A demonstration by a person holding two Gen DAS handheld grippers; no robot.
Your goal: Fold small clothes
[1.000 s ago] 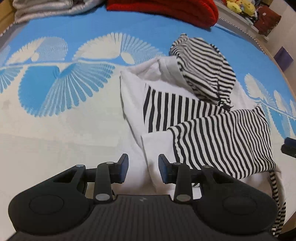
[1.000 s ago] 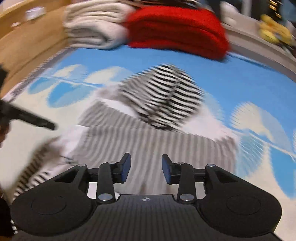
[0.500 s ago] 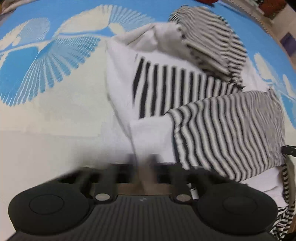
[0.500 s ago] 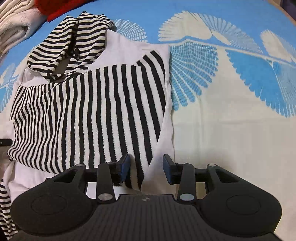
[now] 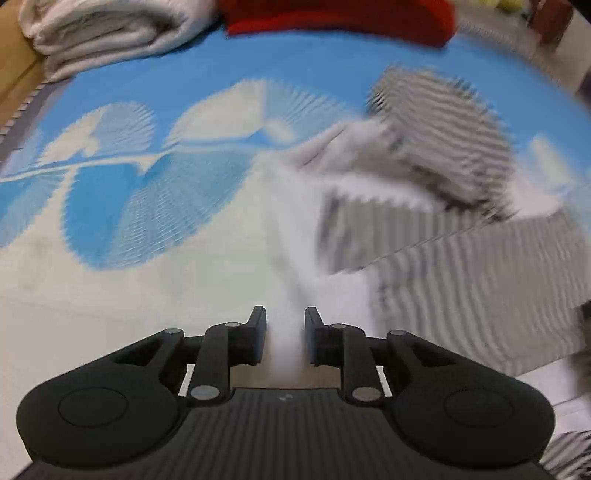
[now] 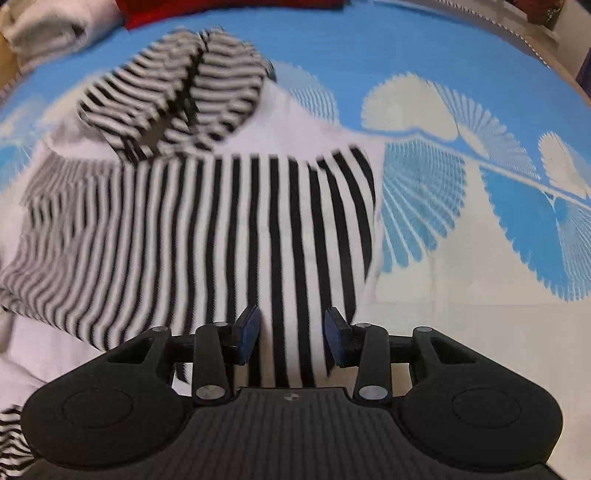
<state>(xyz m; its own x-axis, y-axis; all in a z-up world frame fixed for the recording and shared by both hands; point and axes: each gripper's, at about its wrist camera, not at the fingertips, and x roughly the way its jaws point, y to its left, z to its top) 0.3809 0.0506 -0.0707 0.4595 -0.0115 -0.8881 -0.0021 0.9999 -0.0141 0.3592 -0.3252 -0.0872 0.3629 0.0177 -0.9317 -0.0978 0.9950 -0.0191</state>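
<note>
A small white garment with black stripes and a striped hood [image 6: 177, 96] lies partly folded on a blue and white patterned bedsheet [image 6: 480, 258]. In the left wrist view the garment [image 5: 424, 229] is blurred; my left gripper [image 5: 284, 336] has its jaws narrowly apart with the white bottom edge of the garment [image 5: 284, 325] between them. My right gripper [image 6: 291, 332] is open, its fingers on either side of the striped front panel [image 6: 229, 229] near the lower right hem.
A folded white towel [image 5: 103, 33] and a red knitted item [image 5: 332, 18] lie at the far edge of the bed. A wooden surface [image 5: 14, 85] borders the far left. Bare sheet lies left of the garment [image 5: 110, 277] and right of it [image 6: 480, 332].
The left gripper went down onto the garment's white edge and now rises with that fabric between its jaws, the view tilting up. The right gripper has moved over the striped panel and stays open.
</note>
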